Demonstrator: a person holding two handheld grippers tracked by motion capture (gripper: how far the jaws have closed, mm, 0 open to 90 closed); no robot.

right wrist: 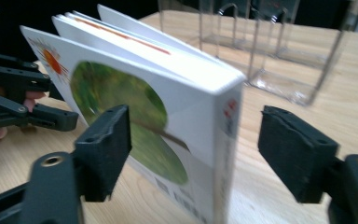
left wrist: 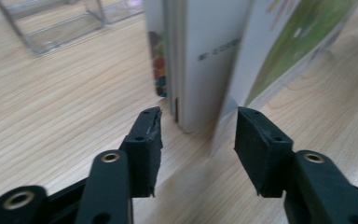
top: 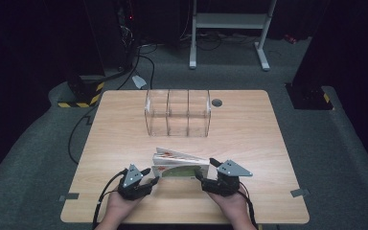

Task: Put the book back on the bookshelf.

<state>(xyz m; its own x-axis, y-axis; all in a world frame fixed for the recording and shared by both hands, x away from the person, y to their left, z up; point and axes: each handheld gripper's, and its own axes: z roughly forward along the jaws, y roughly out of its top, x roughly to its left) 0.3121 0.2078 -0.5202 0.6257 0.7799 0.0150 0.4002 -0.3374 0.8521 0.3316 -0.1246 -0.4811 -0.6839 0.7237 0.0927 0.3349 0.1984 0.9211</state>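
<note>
- A wooden table (top: 124, 129) seen from above, with a person's two hands at its near edge, each holding a black two-jaw gripper.
- Between the grippers, near the front middle of the table, a few thin picture books (top: 178, 164) stand on edge, pressed together at the right end and fanned apart at the left.
- The left gripper (top: 152, 175) sits at the fanned end; its jaws are spread apart, with the book edges just ahead of the gap and nothing clamped.
- The right gripper (top: 207, 168) sits at the spine end; its jaws are wide apart on either side of the books' spine corner, not pressing on it.
- Farther back, a clear plastic organizer (top: 178, 112) with three compartments stands well apart from the books.
</note>
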